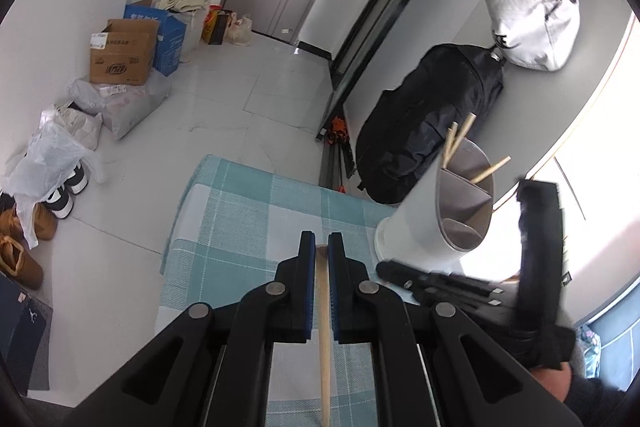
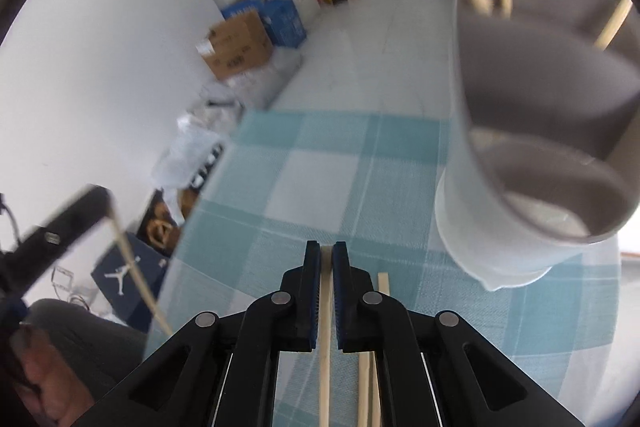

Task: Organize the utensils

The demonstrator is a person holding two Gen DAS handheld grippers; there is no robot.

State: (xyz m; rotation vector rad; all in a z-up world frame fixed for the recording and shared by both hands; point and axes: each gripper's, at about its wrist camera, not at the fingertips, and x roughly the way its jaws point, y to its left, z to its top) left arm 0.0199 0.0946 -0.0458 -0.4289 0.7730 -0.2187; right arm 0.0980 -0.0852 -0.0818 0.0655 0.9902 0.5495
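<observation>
Gripping one pale, slender wooden chopstick (image 1: 323,327) between the narrowed jaws of the left gripper (image 1: 322,247); likewise pinching a second wooden chopstick (image 2: 325,339) in the right gripper (image 2: 326,255). Ahead and right of both jaws: white cylindrical plastic holder with grey partitioned interior (image 1: 436,211), already bearing chopsticks. Beneath the right jaws: two loose sticks (image 2: 370,367) on the woven teal-checked cloth (image 2: 320,167). Possible faults: smooth stick pivoting in the pads; tip striking the rim; light holder tipping.

Bright daylight blows out the left view's right edge; the right view is motion-blurred, both fisheye-warped.
</observation>
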